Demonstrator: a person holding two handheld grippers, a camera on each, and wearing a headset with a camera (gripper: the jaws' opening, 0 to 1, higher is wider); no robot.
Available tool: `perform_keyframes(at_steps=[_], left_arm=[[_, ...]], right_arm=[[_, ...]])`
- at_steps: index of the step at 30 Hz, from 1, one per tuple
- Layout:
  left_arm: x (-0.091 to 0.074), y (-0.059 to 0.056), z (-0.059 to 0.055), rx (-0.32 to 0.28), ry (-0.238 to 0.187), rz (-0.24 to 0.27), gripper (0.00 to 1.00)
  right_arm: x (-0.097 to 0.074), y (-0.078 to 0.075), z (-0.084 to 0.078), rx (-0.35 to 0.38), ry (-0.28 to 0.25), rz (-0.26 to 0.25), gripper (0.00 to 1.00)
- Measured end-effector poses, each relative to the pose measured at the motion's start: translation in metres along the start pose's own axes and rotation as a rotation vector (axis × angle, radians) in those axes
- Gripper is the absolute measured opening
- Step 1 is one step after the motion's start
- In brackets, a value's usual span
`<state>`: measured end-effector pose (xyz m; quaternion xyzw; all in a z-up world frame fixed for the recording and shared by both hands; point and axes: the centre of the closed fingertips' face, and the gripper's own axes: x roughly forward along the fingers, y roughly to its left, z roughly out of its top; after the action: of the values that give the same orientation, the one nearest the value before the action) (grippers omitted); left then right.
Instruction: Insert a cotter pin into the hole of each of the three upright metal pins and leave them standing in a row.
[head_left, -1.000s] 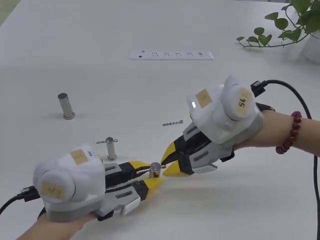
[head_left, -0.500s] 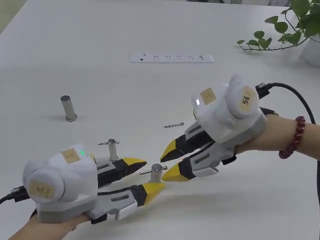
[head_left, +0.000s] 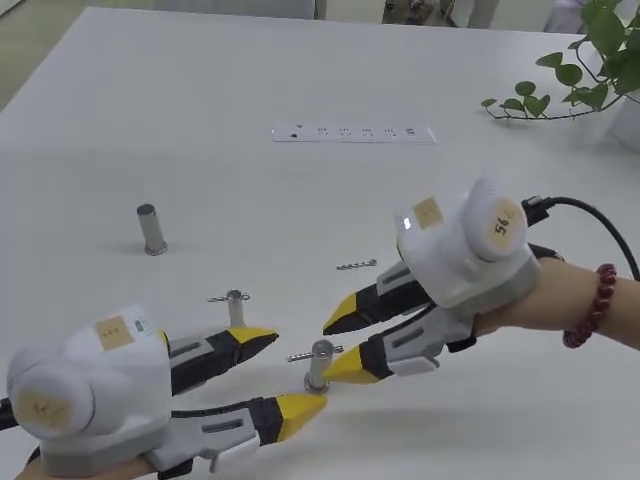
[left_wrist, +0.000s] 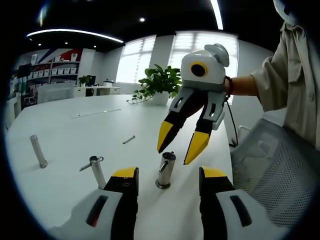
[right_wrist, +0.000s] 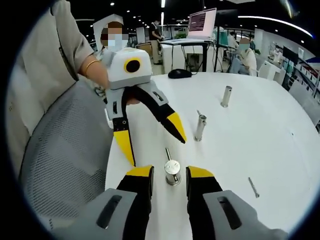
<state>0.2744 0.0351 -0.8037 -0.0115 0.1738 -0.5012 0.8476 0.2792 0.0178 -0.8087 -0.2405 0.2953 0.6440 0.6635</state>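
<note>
Cotter pin (head_left: 357, 265) lies flat on the table (head_left: 250, 180), long axis side to side, just beyond the right gripper (head_left: 327, 350), farther from the left gripper (head_left: 298, 370); both pairs of jaws gape empty

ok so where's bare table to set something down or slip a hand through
Widest bare patch: between the power strip and the loose cotter pin. Also bare: left of the far pin. Crowded: the near edge, where the open left gripper and right gripper flank the near pin, with the middle pin close beside.
</note>
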Motion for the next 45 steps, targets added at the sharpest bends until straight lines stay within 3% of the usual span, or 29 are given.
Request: perform_keyframes(at_steps=[16,20,45], left_arm=[[-0.012,-0.001,0.005,-0.005,-0.013,0.033,0.53],[-0.014,-0.002,0.005,0.005,-0.009,0.038,0.54],[-0.024,-0.002,0.005,0.013,0.001,0.058,0.54]], right_arm=[[0.009,-0.004,0.000,-0.012,-0.041,-0.014,0.23],[0.011,-0.005,-0.001,-0.027,-0.036,-0.011,0.17],[0.012,-0.007,-0.002,-0.047,-0.058,-0.053,0.12]])
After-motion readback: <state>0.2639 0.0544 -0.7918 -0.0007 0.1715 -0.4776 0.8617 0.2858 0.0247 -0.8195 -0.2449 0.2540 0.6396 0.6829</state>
